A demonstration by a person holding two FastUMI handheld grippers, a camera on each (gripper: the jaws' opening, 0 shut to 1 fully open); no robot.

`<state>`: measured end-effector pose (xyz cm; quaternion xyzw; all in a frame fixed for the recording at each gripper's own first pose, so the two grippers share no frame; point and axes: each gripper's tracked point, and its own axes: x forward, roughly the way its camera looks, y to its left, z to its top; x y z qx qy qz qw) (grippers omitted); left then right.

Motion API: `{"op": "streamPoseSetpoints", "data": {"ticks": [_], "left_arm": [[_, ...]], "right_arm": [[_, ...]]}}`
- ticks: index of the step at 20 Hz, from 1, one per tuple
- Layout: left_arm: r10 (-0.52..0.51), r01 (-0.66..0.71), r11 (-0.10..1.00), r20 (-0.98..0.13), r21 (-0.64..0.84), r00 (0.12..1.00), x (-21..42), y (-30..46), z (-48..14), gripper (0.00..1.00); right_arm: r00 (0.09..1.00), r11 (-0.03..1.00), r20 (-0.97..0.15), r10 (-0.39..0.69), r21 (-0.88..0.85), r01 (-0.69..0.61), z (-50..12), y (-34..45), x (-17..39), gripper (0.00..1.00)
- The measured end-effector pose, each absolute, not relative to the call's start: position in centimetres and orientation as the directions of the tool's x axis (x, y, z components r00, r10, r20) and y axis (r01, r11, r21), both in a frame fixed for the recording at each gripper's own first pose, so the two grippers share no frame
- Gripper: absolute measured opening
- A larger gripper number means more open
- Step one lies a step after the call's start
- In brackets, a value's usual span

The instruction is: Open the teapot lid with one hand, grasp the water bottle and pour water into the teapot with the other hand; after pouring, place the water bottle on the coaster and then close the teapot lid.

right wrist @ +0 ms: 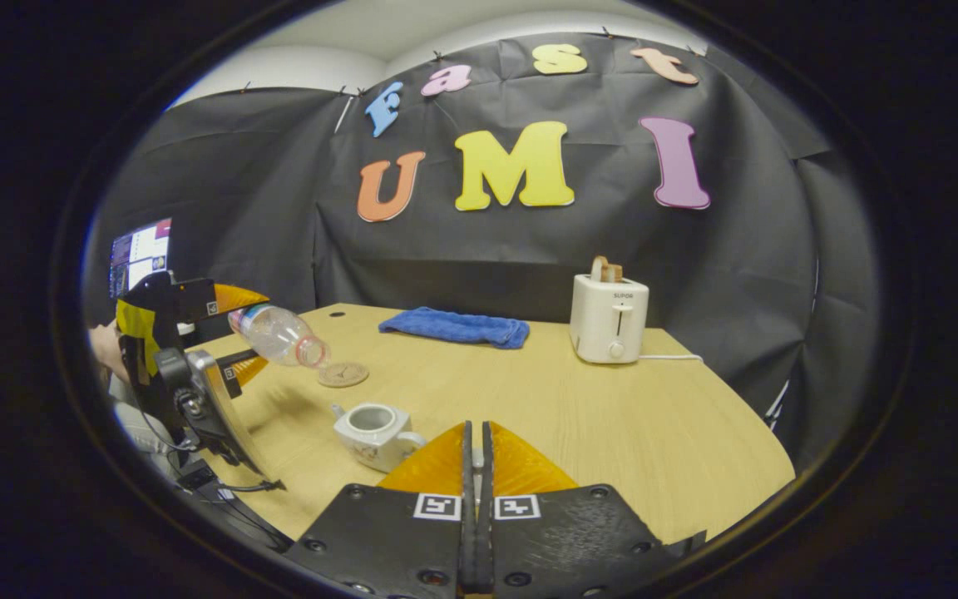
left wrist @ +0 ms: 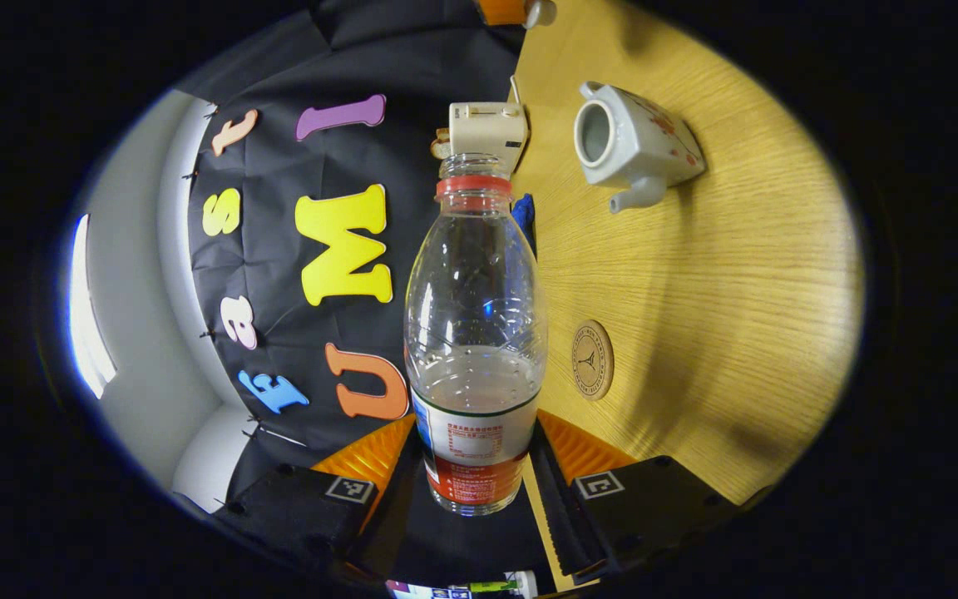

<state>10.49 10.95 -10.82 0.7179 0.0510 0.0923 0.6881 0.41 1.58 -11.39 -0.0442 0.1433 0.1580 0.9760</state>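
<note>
The left gripper (left wrist: 479, 487) has its jaws pinching the water bottle (left wrist: 476, 333) low on its label, and the right gripper view shows the bottle tilted mouth-down in the air over the tabletop (right wrist: 545, 416). The right gripper (right wrist: 476, 466) has its jaws pressed together; whether the lid sits between them I cannot tell. The bottle has no cap and water remains, so any further tilt risks spilling. The teapot (right wrist: 375, 433) stands open nearby, and the coaster (right wrist: 343, 374) lies just beyond; a low grip could let the bottle swing or slip on setting down.
</note>
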Motion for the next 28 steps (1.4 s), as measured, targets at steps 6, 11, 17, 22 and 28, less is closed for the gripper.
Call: {"op": "streamPoseSetpoints", "data": {"ticks": [6,11,17,22,28], "left_arm": [[0.205,-0.031,-0.087,0.049,0.996,0.978,10.9,10.8,-11.1,0.72],[0.19,-0.031,-0.146,0.059,0.989,0.98,11.4,9.9,-10.8,0.72],[0.176,-0.04,-0.196,0.075,0.98,0.982,11.9,9.2,-10.1,0.72],[0.179,-0.046,-0.233,0.089,0.971,0.98,12.0,9.1,-9.4,0.72],[0.169,-0.06,-0.283,0.112,0.957,0.979,12.4,8.5,-8.6,0.72]], "right_arm": [[0.909,0.947,-0.294,0.294,-0.037,-0.318,-11.3,1.6,0.8,0.0],[0.91,0.947,-0.291,0.295,-0.038,-0.319,-11.4,1.5,0.6,0.0],[0.91,0.947,-0.29,0.295,-0.036,-0.318,-11.4,1.2,0.5,0.0],[0.909,0.947,-0.292,0.297,-0.034,-0.32,-11.5,1.1,0.6,0.0],[0.906,0.947,-0.299,0.299,-0.026,-0.321,-11.9,0.9,0.4,0.0]]}}
